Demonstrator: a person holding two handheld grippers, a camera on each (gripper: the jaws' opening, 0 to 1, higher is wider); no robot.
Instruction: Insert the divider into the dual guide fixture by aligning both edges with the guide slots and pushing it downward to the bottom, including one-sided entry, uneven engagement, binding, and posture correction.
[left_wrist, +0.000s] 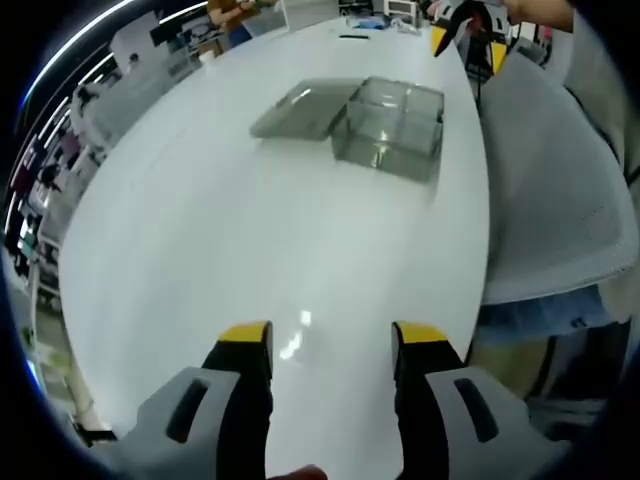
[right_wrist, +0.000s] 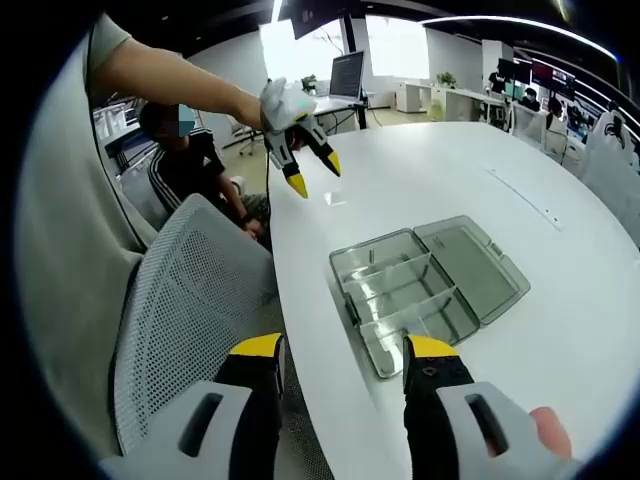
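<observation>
A wide white table (left_wrist: 250, 250) runs through both views; its far end and the room behind are too small and blurred to read. Beside its edge stands a grey mesh chair (right_wrist: 185, 300), cut off at the bottom in the right gripper view.

On the table lies a clear plastic box (right_wrist: 405, 295), its hinged lid (right_wrist: 470, 260) folded flat open beside it. In the left gripper view the box (left_wrist: 390, 125) sits well ahead of the jaws, lid (left_wrist: 300, 110) to its left. Clear walls split the box into compartments, but the plastic is so see-through that I cannot tell whether a loose divider is among them or where the guide slots are.

The left gripper (left_wrist: 332, 345) hovers over bare table, its yellow-tipped jaws apart with nothing between them. In the right gripper view it (right_wrist: 312, 172) hangs above the table's far edge on a person's outstretched arm, tips spread.

The right gripper (right_wrist: 345, 352) also stands with jaws apart and empty, near the box's closest corner; whether it touches is unclear. In the left gripper view it (left_wrist: 468, 42) is partly cut off at the top edge.
</observation>
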